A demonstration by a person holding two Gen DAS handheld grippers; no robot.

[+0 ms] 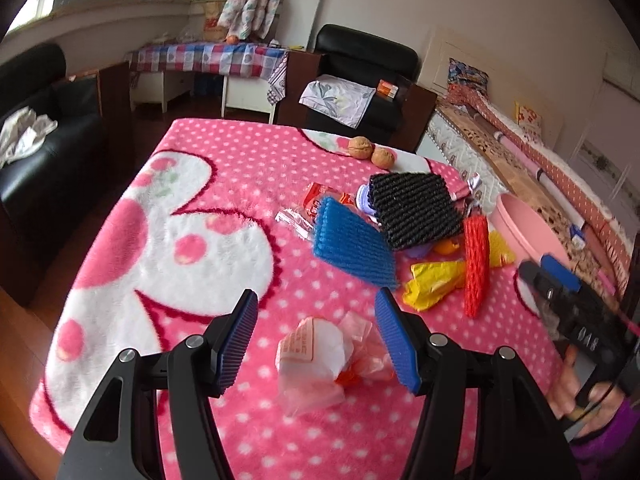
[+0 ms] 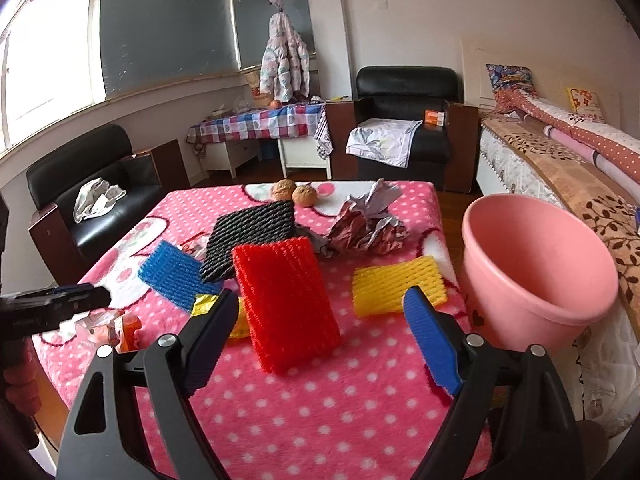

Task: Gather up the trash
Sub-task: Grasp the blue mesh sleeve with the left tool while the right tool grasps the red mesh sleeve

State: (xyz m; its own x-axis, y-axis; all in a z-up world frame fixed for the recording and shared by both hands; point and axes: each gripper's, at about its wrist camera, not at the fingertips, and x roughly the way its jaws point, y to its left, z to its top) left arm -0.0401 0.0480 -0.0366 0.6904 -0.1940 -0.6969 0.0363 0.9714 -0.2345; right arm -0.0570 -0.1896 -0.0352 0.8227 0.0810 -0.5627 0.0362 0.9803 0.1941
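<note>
On the pink polka-dot blanket [image 2: 320, 408] the trash lies scattered, and beside the blanket's right edge stands the pink bucket [image 2: 536, 272], mouth tilted toward the camera. The right gripper [image 2: 320, 312] hangs with its jaws spread wide and nothing pressed between the pads; the red foam net [image 2: 284, 304] sits in the gap beyond them, a flat rectangle propped up on its near edge, its long axis running away from the camera and leaning a little left. To its right the yellow foam net [image 2: 398, 286] lies flat, long axis across the view. Behind the red one the black foam net [image 2: 250, 236] and the blue foam net [image 2: 176, 274] overlap, and further back a crumpled silver foil wrapper [image 2: 368, 224] sits near two walnuts [image 2: 296, 193]. The left gripper [image 1: 316, 308] is likewise released – jaws apart, touching nothing – and between them (lower on the blanket) lies a crumpled clear plastic bag [image 1: 320, 356] with white paper and an orange scrap inside. A yellow wrapper [image 1: 434, 282] lies just beside the red net.
</note>
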